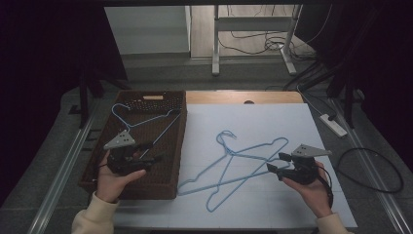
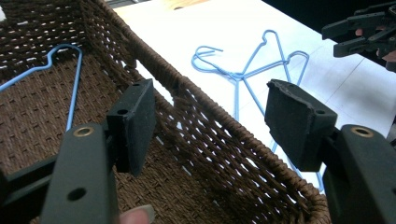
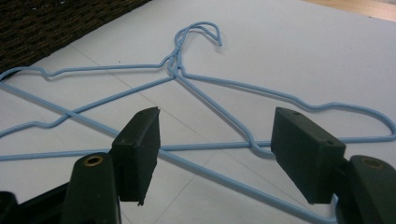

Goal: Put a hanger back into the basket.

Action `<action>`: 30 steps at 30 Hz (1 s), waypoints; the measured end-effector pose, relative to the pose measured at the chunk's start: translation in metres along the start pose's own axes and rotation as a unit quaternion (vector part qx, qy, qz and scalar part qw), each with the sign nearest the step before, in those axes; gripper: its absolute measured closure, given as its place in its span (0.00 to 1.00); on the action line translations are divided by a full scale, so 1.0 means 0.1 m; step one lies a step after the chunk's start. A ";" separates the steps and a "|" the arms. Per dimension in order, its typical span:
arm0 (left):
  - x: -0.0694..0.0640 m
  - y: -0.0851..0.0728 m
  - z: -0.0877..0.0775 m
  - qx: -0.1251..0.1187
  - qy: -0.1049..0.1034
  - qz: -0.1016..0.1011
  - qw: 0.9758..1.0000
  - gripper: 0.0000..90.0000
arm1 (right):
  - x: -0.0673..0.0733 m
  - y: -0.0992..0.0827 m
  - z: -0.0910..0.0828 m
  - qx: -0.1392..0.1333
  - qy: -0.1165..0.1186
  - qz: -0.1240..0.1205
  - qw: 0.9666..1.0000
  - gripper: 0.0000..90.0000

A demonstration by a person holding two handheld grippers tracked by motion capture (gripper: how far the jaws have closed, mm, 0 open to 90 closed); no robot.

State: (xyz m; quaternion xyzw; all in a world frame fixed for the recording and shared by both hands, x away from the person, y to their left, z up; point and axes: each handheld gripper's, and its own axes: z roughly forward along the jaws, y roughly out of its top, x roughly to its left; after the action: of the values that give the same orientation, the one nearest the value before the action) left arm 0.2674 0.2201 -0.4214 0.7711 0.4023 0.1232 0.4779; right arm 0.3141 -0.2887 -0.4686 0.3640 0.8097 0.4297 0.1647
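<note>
White table (image 1: 292,122): two blue hangers (image 1: 234,165) overlapped at centre. Wicker basket (image 1: 168,187) at 9 o'clock holds another hanger (image 1: 146,119). Left gripper (image 1: 155,158) and right gripper (image 1: 275,162) both empty, jaws apart.

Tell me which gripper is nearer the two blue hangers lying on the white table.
Right. The right gripper hovers open at the hangers' right end, wires just ahead of its jaws. The left gripper is open over the wicker basket, the basket wall between it and them.
</note>
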 end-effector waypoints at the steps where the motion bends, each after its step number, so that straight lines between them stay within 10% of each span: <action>1: 0.00 0.00 0.00 0.000 0.000 0.000 1.000 0.38 | 0.00 0.00 0.00 0.000 0.000 0.000 1.000 0.37; 30: -0.13 -0.09 0.24 0.029 -0.041 0.007 0.999 0.37 | 0.08 0.11 0.17 0.024 -0.007 -0.001 1.000 0.38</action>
State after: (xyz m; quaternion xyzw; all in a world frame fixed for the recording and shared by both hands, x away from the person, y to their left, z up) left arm 0.2686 0.1970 -0.4386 0.7919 0.3807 0.0832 0.4702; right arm 0.3236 -0.2689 -0.4691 0.3703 0.8190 0.4072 0.1619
